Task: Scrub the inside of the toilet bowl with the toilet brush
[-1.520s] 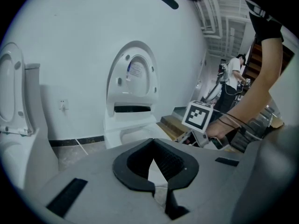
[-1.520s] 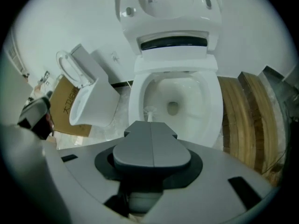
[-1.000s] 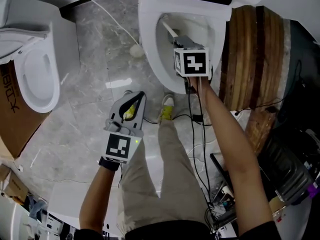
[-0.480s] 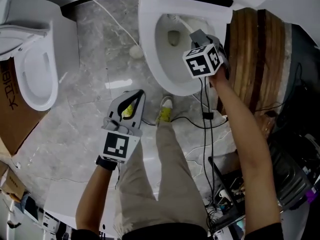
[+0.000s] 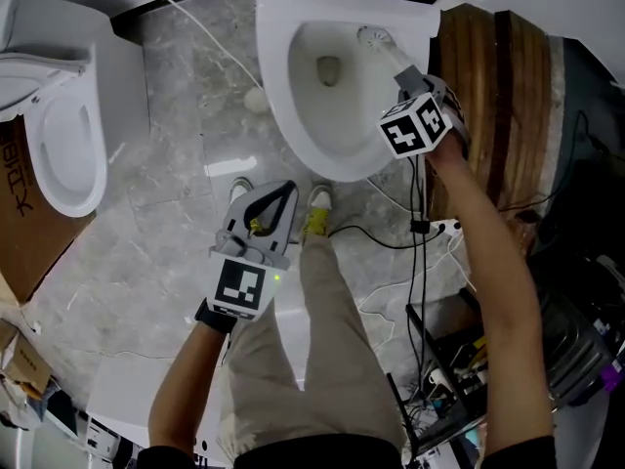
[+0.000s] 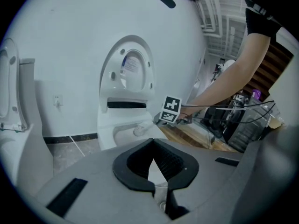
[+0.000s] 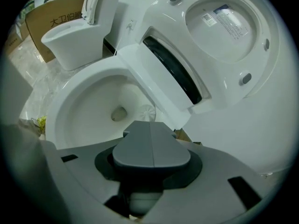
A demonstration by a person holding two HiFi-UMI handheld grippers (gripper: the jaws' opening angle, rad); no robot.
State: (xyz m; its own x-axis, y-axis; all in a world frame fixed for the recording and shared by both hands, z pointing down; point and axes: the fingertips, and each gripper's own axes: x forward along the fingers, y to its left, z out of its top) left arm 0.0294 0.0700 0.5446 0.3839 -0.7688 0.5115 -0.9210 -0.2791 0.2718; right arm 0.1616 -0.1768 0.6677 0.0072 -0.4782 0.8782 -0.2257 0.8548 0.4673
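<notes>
The right hand-held gripper (image 5: 410,78) pinches the toilet brush (image 5: 375,38) by its handle; the head lies against the rear inner wall of the toilet bowl (image 5: 278,115). Press the bristles firmly and sweep under the rim. The left hand-held gripper (image 5: 283,195) hangs aside, jaws pressed together, empty.

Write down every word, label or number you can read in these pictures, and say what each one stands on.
"大卫", as far as it can be made out, followed by characters too blurred to read: on the cardboard box.
Lid sticker: its print is too small to read.
</notes>
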